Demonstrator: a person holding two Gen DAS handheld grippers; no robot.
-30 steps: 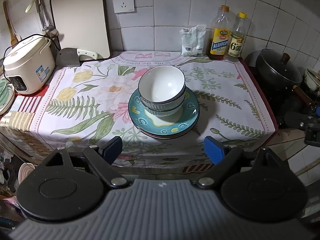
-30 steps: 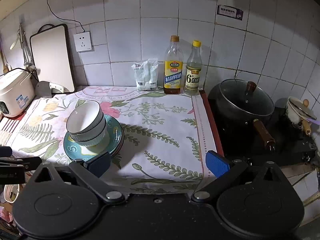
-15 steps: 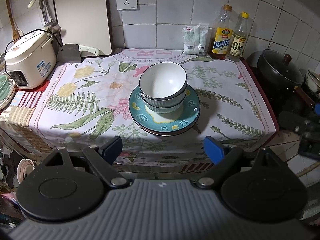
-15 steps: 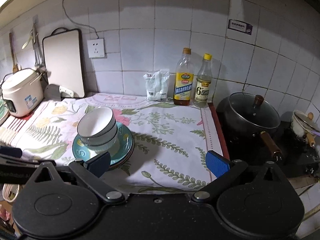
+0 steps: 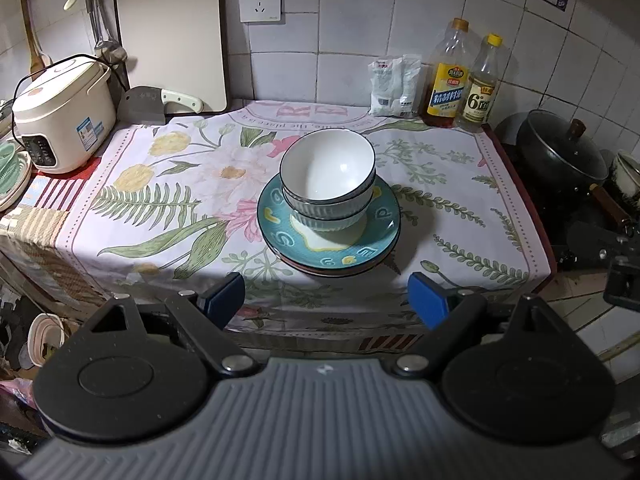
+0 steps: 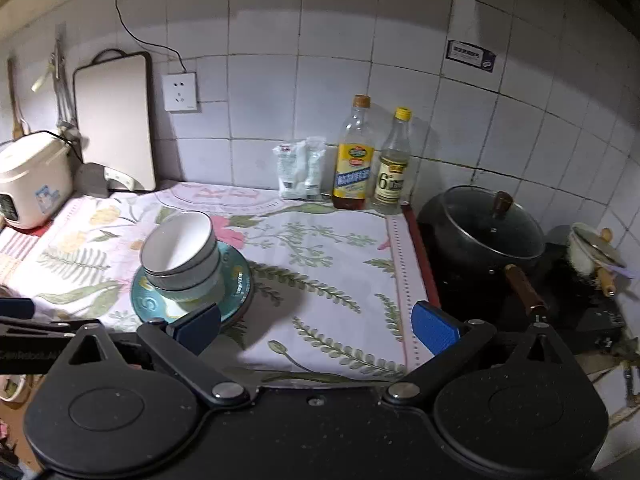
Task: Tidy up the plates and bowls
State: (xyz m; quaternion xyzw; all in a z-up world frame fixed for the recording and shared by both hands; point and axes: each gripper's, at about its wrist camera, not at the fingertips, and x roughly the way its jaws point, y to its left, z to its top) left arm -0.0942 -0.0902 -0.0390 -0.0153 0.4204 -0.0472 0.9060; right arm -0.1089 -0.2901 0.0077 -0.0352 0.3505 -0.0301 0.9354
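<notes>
Two bowls (image 5: 328,178) sit nested on stacked plates (image 5: 329,236) at centre frame on the floral cloth (image 5: 160,200), so the organizing looks finished, with the left gripper (image 5: 326,300) and right gripper (image 6: 316,326) both spread apart, empty, low in frame.

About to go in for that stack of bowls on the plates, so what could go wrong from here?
1. The two nested bowls sit tilted and off-centre on the teal plate; lifting the plates first could tip them off.
2. The stack rests on a loose floral cloth; a dragging tool might pull it.
3. Both tools, left tool and right tool, are open and empty; reaching together, they could collide.
</notes>
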